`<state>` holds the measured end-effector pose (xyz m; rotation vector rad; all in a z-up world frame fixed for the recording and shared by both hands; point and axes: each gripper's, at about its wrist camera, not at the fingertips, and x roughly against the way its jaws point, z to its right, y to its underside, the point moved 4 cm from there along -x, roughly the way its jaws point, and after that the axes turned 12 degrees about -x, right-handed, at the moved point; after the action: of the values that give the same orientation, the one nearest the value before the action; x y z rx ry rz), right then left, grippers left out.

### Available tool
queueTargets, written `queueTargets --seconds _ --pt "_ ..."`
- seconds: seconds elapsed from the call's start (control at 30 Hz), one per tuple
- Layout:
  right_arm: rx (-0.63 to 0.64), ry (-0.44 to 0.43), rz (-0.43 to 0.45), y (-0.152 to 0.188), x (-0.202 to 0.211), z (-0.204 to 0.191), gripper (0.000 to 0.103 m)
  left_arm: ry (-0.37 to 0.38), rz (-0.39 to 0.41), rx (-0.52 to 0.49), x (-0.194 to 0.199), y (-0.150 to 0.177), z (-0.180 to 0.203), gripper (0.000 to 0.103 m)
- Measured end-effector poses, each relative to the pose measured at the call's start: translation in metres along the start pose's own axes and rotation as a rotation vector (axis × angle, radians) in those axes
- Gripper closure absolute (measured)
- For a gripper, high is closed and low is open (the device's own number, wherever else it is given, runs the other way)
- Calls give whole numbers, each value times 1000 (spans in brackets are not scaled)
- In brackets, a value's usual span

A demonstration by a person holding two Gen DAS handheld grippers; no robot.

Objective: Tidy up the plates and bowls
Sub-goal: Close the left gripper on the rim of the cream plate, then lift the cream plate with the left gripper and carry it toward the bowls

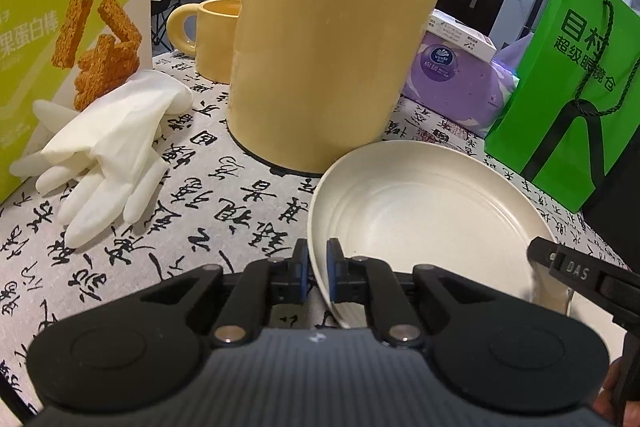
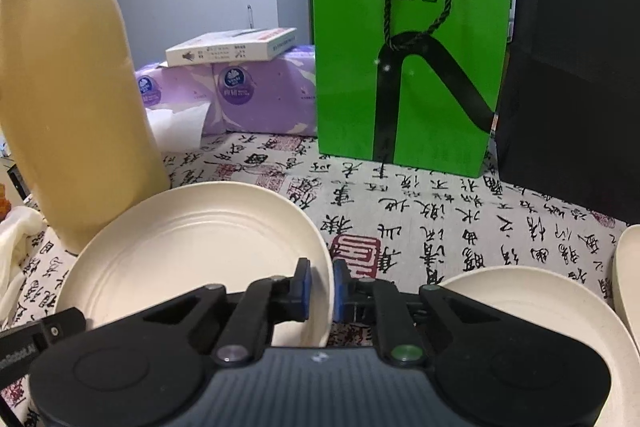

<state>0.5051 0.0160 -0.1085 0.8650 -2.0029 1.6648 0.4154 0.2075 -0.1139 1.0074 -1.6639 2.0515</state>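
Plate (image 1: 432, 211) tilted, its left rim pinched btwn left gripper (image 1: 317, 259) fingers, right rim btwn right gripper (image 2: 321, 277) fingers, prob. clamped too. 2nd plate (image 2: 532, 307) lies flat, just right of right fingers.

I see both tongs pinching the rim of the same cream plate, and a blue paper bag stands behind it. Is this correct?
Not quite: the paper bag is green, not blue, as the right wrist view shows. The rest holds: the left tongs and right tongs both pinch the rim of the cream plate.
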Motion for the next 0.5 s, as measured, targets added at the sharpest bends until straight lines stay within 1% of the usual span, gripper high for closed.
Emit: queueTargets --seconds 0.17,0.3,0.4,0.5 --pt "7 2 34 3 7 -1 96 -6 3 -2 1 -1 0 93" --pt "-2 -1 39 6 9 0 96 -14 5 -8 3 -2 0 93" --pt "14 -4 50 9 14 -2 96 -25 6 -18 5 -3 0 93" --pt "-13 -21 52 9 19 0 97 -31 14 -26 7 -3 1 93"
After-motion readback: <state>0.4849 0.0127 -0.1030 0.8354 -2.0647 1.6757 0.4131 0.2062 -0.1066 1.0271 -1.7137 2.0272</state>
